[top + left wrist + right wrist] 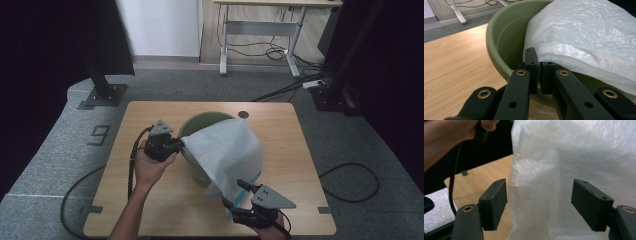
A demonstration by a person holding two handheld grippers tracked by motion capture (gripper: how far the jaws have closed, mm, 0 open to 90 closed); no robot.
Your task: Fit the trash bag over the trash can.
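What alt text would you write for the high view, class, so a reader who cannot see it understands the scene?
A white plastic bag is draped over a green bucket on a wooden table. The left gripper pinches the bag's edge at the bucket's rim, while the right gripper sits open at the bag's lower corner.

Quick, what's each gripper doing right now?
Left gripper: shut on the edge of the white plastic bag at the green plastic tub.
Right gripper: open, bag between jaws.
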